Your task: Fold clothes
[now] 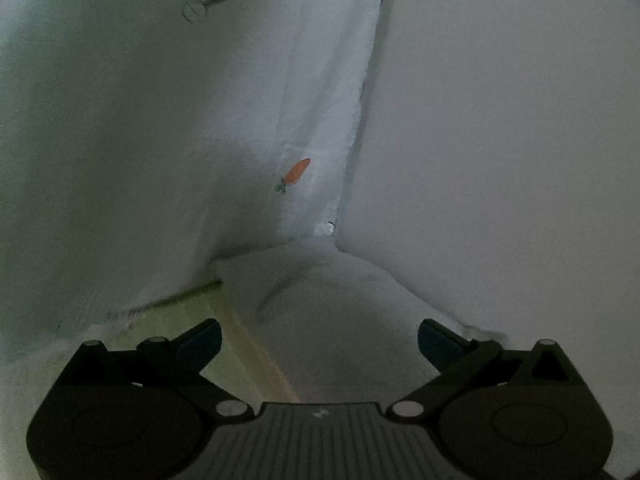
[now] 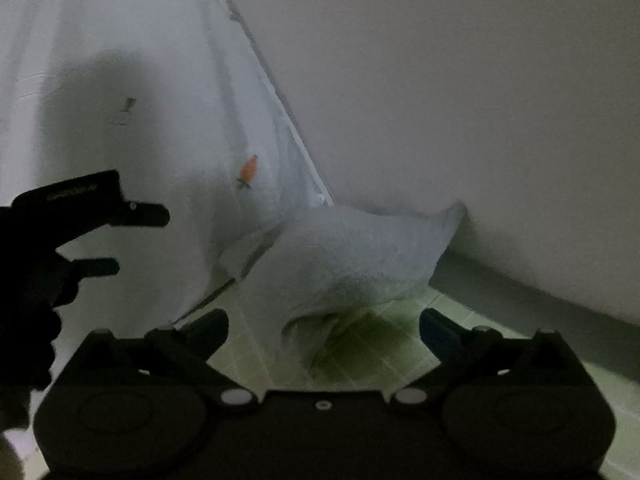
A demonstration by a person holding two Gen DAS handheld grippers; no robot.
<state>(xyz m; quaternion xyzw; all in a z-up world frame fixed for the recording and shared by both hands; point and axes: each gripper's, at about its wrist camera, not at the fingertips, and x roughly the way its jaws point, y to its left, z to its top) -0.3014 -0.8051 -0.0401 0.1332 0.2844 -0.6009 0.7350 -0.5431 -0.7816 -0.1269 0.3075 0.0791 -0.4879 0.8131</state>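
A white garment [image 2: 352, 256] lies bunched in a soft heap on the green gridded mat [image 2: 400, 352], one corner sticking up against the wall. My right gripper [image 2: 322, 330] is open just in front of it, with nothing between its fingers. In the right wrist view my left gripper [image 2: 128, 240] shows dark at the left edge, also open and clear of the cloth. In the left wrist view the left gripper [image 1: 319, 340] is open over the white garment [image 1: 332, 300], with a strip of the mat [image 1: 180, 328] at its left.
A white fabric-like surface with a small orange carrot mark [image 1: 297, 171] [image 2: 249, 170] stands behind the mat and meets a plain white wall [image 1: 500, 160] [image 2: 460, 100] in a corner. The scene is dim.
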